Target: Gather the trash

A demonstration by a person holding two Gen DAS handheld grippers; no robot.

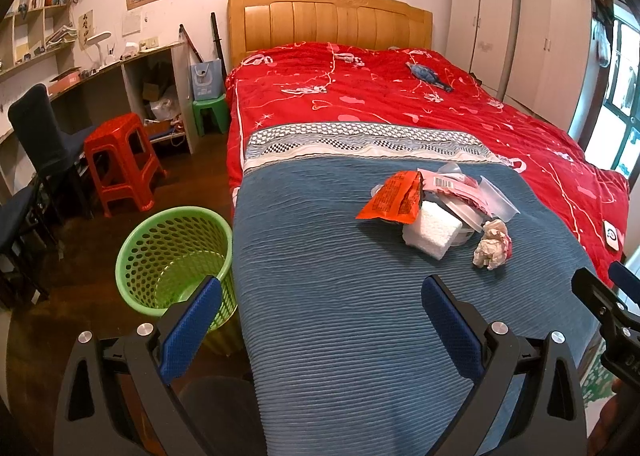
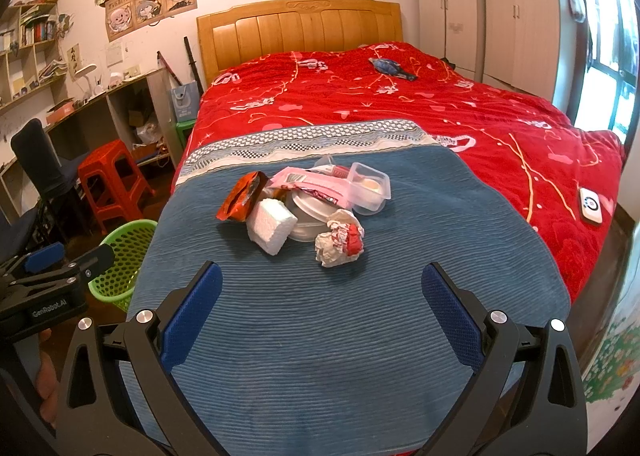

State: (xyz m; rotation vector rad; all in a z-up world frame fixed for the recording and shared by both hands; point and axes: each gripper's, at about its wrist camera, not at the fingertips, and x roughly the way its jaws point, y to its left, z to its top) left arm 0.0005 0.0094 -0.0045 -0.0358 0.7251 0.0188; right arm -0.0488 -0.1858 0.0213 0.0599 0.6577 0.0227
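Both grippers, left (image 1: 320,320) and right (image 2: 320,316), hover spread above the blanket (image 2: 320,336).

1. The left tool (image 1: 322,326) has two black angular arms, each faced with a blue textured pad.
2. Round silver screws sit on the black arms, two on each side.
3. The right tool (image 2: 322,314) is of the same build: black frame, blue pads, silver screws.
4. In the right wrist view, the left tool's black body carries white lettering "GenRobot.AI".
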